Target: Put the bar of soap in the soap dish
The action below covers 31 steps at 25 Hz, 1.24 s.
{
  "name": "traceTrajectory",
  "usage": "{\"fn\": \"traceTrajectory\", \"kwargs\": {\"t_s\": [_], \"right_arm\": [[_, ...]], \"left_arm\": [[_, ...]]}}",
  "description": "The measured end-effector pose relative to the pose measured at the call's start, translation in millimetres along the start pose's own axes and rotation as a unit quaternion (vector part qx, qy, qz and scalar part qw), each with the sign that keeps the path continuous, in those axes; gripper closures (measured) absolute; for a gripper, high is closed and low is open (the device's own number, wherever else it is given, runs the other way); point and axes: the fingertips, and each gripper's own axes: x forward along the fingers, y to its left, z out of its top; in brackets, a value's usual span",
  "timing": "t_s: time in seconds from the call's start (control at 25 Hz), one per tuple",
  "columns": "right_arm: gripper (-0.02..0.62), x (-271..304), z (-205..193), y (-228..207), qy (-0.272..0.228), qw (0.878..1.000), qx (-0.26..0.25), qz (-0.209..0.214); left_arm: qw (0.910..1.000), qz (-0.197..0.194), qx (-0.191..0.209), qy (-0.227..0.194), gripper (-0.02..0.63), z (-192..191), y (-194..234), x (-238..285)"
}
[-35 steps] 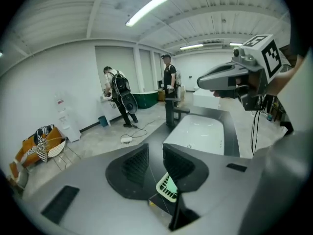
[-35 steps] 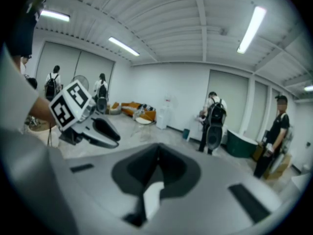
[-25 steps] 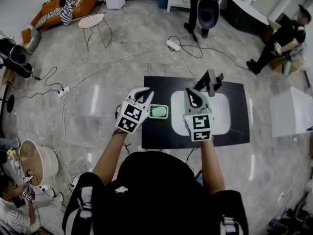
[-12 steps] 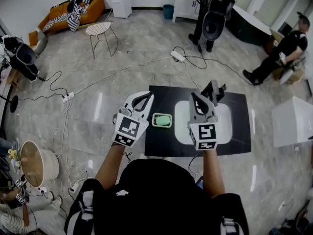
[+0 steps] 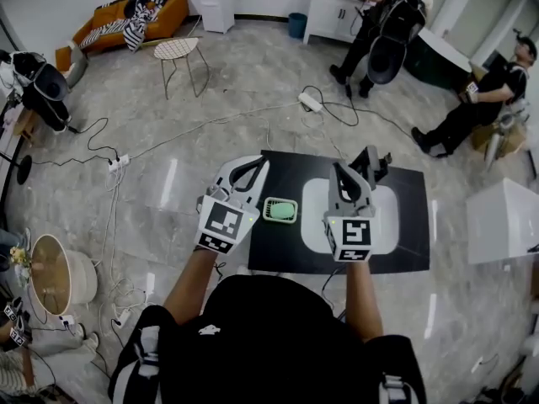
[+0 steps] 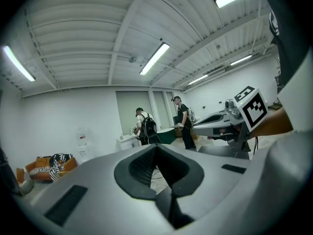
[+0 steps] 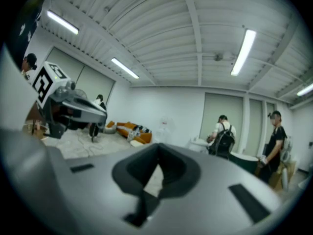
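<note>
A pale green bar of soap [image 5: 280,210] lies in the small light soap dish [image 5: 292,219] on the black counter [image 5: 282,251]. My left gripper [image 5: 256,166] hangs above the counter's left edge, left of the dish, shut and holding nothing. To the right of the dish, over the white basin [image 5: 389,202], my right gripper [image 5: 340,172] is also shut and empty. In the left gripper view the left gripper [image 6: 157,149] points out level across the room, with the right gripper [image 6: 230,122] beside it. In the right gripper view the right gripper [image 7: 157,150] shows touching tips.
A dark faucet [image 5: 374,162] stands at the basin's far side. Cables and a power strip [image 5: 309,101] lie on the floor beyond. A white box [image 5: 504,219] stands at the right, a round stool [image 5: 178,50] at the back left. People stand and sit at the back right.
Both grippers have risen away from the counter, the left one more. The soap and dish have stayed where they were.
</note>
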Motion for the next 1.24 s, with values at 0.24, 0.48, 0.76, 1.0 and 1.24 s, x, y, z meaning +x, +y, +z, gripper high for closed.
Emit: {"fn": "traceTrajectory", "kwargs": {"t_s": [0.24, 0.48, 0.76, 1.0, 1.24], "right_arm": [[0.561, 0, 0, 3, 0.003, 1.000, 0.006, 0.002], [0.561, 1, 4, 6, -0.001, 1.000, 0.002, 0.005], [0.561, 5, 6, 4, -0.001, 1.000, -0.001, 0.005], [0.561, 5, 6, 9, 0.001, 1.000, -0.002, 0.008], [0.561, 5, 3, 9, 0.003, 1.000, -0.002, 0.013]], "left_arm": [[0.9998, 0.019, 0.001, -0.003, 0.581, -1, 8, -4], [0.9997, 0.020, -0.007, -0.010, 0.581, 2, 11, -6], [0.9998, 0.013, -0.014, -0.012, 0.581, 1, 8, -2], [0.9997, 0.013, -0.018, -0.012, 0.581, -2, 9, -4], [0.9983, 0.019, -0.053, -0.015, 0.581, -6, 15, -3]]}}
